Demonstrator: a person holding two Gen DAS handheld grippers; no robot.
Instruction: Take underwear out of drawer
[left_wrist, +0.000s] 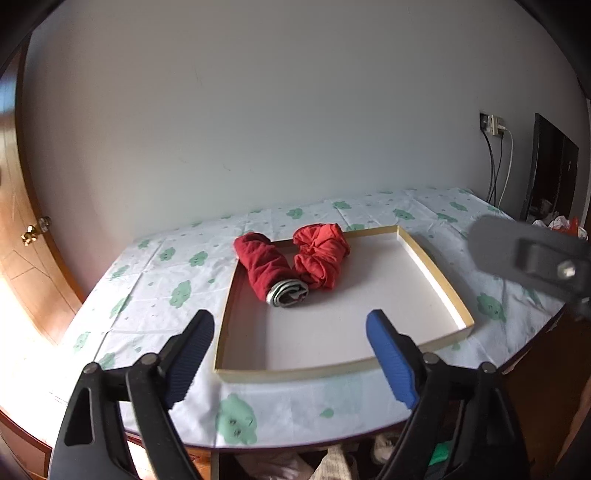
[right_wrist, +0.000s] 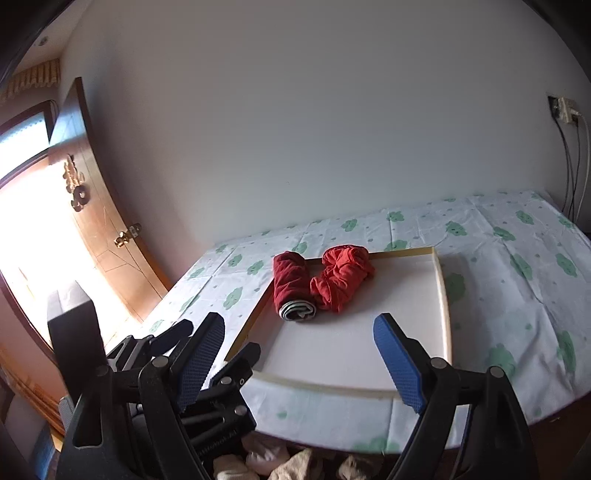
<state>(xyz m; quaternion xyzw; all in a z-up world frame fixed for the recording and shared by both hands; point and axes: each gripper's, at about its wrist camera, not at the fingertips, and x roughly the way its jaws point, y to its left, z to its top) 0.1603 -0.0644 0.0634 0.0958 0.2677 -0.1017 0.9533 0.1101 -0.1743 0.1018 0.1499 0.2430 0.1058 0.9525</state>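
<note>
Both grippers, left gripper (left_wrist: 291, 354) and right gripper (right_wrist: 301, 356), hover with jaws wide open and empty, before two rolled underwear (left_wrist: 271, 271) in a shallow tray (left_wrist: 436, 266) on the bench (left_wrist: 155, 280).

Two rolled garments (left_wrist: 291, 266) side by side in tray (left_wrist: 436, 273), far-left corner.

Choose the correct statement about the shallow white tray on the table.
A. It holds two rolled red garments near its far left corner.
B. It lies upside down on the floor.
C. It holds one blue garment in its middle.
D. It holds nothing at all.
A: the tray sits on the clouded tablecloth, with a dark red roll and a brighter red bundle lying side by side at its far left corner.
</note>
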